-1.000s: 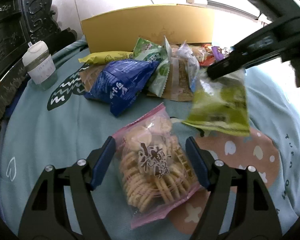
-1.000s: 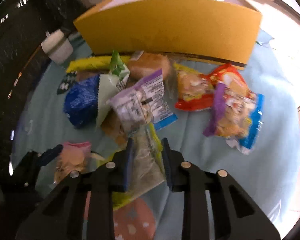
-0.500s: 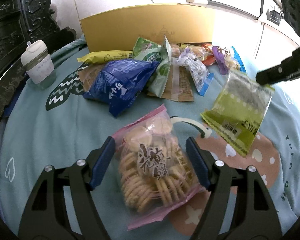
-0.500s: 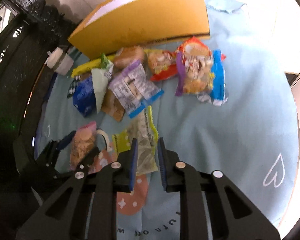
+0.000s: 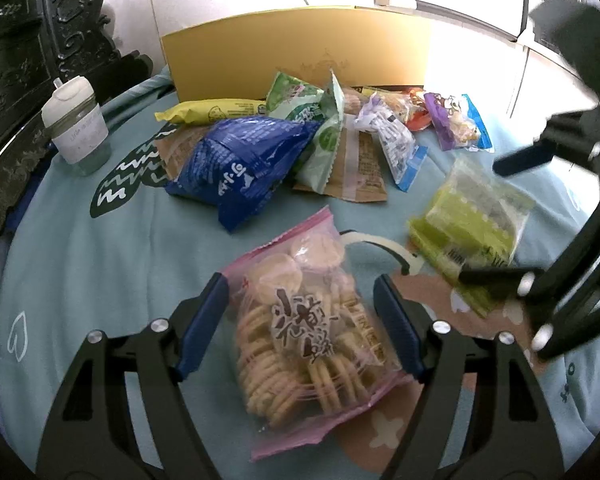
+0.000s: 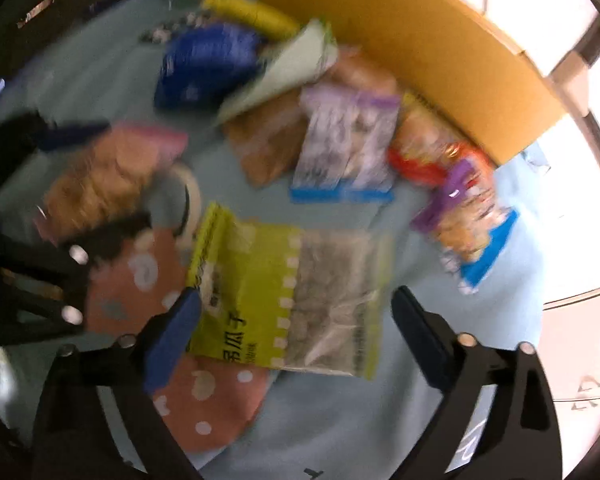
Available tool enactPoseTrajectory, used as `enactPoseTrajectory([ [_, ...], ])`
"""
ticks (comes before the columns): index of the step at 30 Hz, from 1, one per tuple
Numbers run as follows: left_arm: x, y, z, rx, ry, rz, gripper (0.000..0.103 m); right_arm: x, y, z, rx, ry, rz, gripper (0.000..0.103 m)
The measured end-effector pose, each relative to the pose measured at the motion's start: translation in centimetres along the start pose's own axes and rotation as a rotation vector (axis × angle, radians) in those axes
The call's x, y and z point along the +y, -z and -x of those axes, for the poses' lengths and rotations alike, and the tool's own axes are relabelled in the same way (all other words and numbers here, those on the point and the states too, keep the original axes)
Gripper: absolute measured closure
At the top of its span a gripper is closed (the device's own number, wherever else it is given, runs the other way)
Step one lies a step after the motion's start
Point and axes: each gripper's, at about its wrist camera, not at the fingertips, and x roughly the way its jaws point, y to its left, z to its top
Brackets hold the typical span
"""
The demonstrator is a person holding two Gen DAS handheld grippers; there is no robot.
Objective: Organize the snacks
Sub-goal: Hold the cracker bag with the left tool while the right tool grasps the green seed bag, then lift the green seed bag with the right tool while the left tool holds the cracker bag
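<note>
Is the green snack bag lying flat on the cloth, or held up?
Flat: the green snack bag lies on the cloth, with no pad touching it.

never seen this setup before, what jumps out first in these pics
The pink cookie bag lies closest, between the fingers of the left gripper. To its right the lime green seed bag lies flat on the blue cloth, the right gripper opening wide around it. Behind, a heap of snack packets, the blue bag foremost, lies before a yellow box.

Biscuit bag [image 5: 308, 320] nearest on the tablecloth [image 5: 100, 264], seed packet [image 5: 472, 224] to its right, snack heap [image 5: 300, 148] behind both, cardboard box [image 5: 300, 52] at back, cup [image 5: 78, 128] far left.
</note>
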Motion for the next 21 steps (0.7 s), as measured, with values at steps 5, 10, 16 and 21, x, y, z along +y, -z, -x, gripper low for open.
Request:
enactPoseTrajectory([
  [5, 0.0, -0.1, -0.1, 0.001, 0.000, 0.000, 0.027, -1.3, -0.4, -0.3, 0.010, -0.132, -0.126, 0.021],
  [10, 0.1, 0.0, 0.0, -0.001, 0.006, 0.005, 0.027, -2.3, -0.3, 1.5, -0.049, -0.198, -0.223, 0.055],
  [16, 0.0, 0.0, -0.1, 0.001, 0.003, 0.001, 0.026, -3.3, 0.5, 2.4, -0.041, -0.235, -0.238, 0.062],
  [21, -0.2, 0.1, -0.1, 0.001, 0.002, -0.003, 0.025, -4.0, 1.0, 3.0, -0.068, -0.299, -0.257, 0.076],
])
